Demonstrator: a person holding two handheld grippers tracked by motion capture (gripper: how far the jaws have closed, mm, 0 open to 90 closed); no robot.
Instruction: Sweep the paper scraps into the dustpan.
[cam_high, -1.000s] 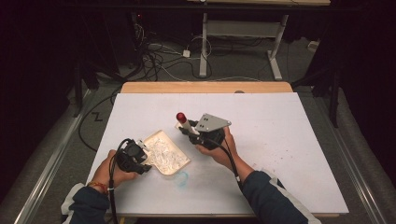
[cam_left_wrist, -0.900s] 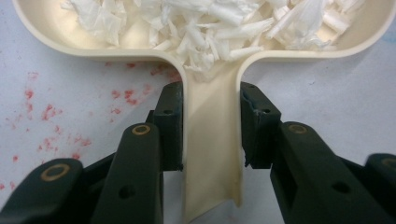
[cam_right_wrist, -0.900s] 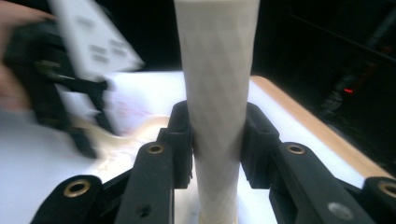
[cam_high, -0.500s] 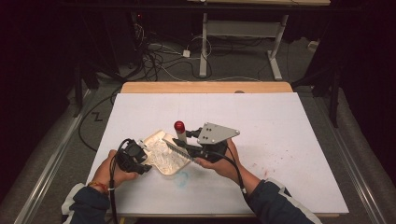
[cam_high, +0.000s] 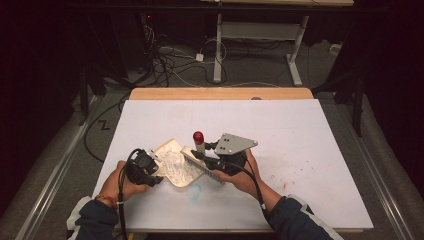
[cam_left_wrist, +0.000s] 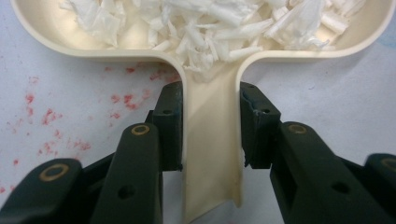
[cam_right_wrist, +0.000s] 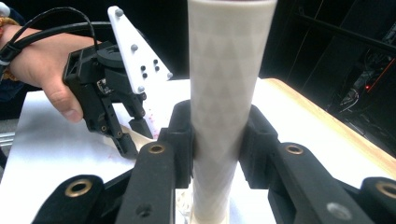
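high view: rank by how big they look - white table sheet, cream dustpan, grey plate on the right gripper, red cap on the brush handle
1. white table sheet
2. cream dustpan
3. grey plate, though it sits higher, nearer the camera
4. red cap

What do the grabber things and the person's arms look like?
Both grippers are black. The right gripper carries a grey three-cornered plate with small holes. The left gripper trails a black cable. Their fingers show brass-coloured rivets. The person wears dark sleeves with pale cuffs, plus an orange wristband on the left wrist.

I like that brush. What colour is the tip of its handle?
Red. The brush's handle tip shows best in the high view.
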